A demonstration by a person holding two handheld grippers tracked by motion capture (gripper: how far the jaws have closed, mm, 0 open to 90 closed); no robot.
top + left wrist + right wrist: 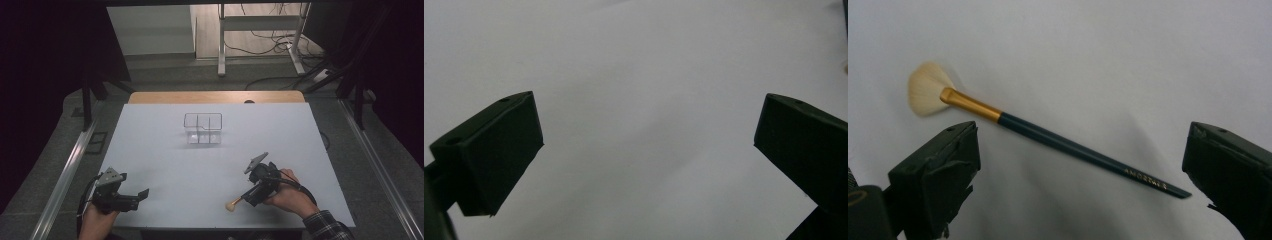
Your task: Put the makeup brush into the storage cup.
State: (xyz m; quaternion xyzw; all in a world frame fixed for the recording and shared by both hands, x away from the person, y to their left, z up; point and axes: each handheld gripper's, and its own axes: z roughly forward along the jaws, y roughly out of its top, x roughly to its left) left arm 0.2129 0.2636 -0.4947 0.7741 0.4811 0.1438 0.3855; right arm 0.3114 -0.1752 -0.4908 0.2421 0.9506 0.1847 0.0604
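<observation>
A fan brush (1058, 141) with pale bristles, a gold ferrule and a dark teal handle lies flat on the white table (165, 150). My right gripper (1083, 145) is open, with one jaw on each side of the handle and neither touching it. In the high view only the brush's bristle end (232, 204) shows, just ahead of the right gripper (247, 197) near the table's front edge. My left gripper (139, 198) rests at the front left, open, and between its jaws (649, 125) there is only bare table.
A clear plastic organizer (202, 128) with compartments stands at the middle of the table, toward the far side. A wooden strip (215, 97) runs along the far edge. Beyond it, a metal desk frame (260, 30) and cables sit on the floor.
</observation>
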